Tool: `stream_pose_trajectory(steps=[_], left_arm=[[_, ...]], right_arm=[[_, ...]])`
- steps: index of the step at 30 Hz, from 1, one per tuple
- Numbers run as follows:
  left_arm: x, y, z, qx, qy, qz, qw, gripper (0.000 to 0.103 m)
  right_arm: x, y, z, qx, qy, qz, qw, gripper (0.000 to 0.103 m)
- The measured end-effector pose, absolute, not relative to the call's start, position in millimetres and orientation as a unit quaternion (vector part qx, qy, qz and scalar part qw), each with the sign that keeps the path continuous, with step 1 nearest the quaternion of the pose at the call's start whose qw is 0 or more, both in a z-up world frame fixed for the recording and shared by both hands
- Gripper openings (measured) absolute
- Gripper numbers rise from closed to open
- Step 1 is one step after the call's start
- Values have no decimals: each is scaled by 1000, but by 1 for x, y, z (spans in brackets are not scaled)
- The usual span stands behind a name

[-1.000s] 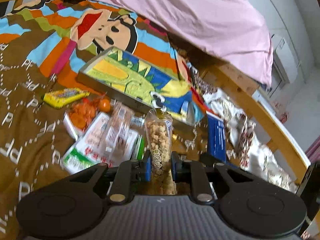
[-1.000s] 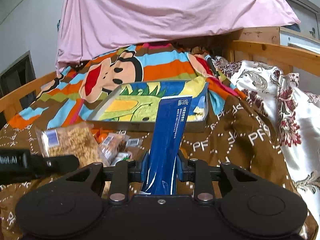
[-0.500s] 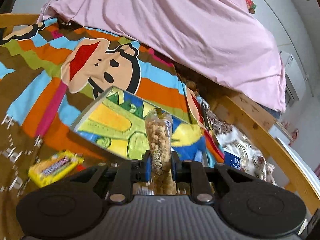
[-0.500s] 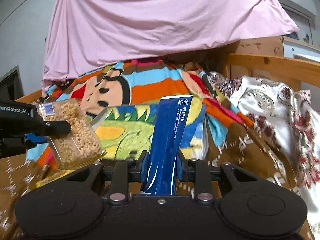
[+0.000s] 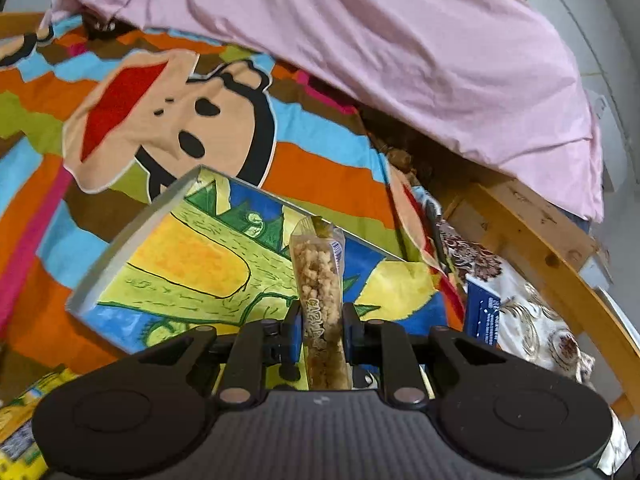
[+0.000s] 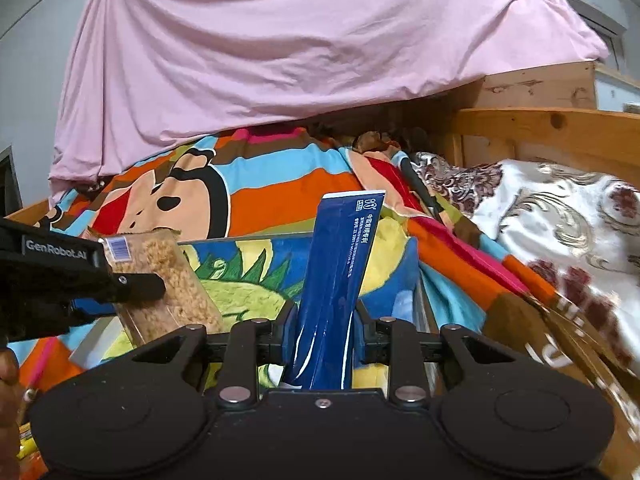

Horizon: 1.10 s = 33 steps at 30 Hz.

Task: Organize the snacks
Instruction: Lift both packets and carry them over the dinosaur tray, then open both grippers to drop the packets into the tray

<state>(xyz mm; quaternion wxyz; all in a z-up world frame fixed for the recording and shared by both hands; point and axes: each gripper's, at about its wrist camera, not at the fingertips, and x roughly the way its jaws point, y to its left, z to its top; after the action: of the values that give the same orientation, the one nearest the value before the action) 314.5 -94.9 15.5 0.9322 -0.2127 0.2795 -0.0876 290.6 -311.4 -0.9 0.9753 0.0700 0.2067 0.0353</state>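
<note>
the left gripper [image 5: 320, 330] is clamped on one clear bag of puffed bits [image 5: 318, 280], light and crushable, best pinched low. the right gripper [image 6: 324, 334] pinches one blue packet [image 6: 340, 280], slick and floppy. both hang over the one printed tray's [image 5: 132, 240] near edge; beyond, probably one yellow pack [image 5: 16, 412].

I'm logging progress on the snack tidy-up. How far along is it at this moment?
Nothing looks stowed yet: the visible part of the cartoon-print box holds no snacks. In hand: the left gripper clamps a clear bag of puffed snacks and the right gripper a blue packet, both near the box. Left: a yellow packet lies outside.
</note>
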Motion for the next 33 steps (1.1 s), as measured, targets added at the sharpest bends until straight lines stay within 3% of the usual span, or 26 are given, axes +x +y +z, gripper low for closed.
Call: stream_pose_trajectory(steps=[16, 23, 24, 26, 28, 31, 33], left_arm=[[365, -97, -22, -242, 319, -103, 910, 21], [366, -87, -23, -237, 327, -72, 912, 26], [366, -87, -23, -230, 332, -61, 913, 29], [366, -85, -23, -224, 343, -47, 911, 39], [366, -84, -26, -216, 364, -36, 905, 61], [360, -80, -28, -212, 377, -15, 902, 85], [354, -74, -28, -218, 379, -8, 899, 90]], right_arm=[[343, -307, -39, 71, 269, 40, 960, 31], [348, -305, -45, 66, 286, 32, 955, 34], [348, -304, -45, 65, 288, 32, 955, 35], [347, -304, -43, 63, 288, 32, 955, 49], [344, -303, -39, 61, 287, 39, 955, 56], [337, -301, -31, 52, 280, 39, 958, 80], [331, -302, -24, 51, 277, 34, 959, 82]])
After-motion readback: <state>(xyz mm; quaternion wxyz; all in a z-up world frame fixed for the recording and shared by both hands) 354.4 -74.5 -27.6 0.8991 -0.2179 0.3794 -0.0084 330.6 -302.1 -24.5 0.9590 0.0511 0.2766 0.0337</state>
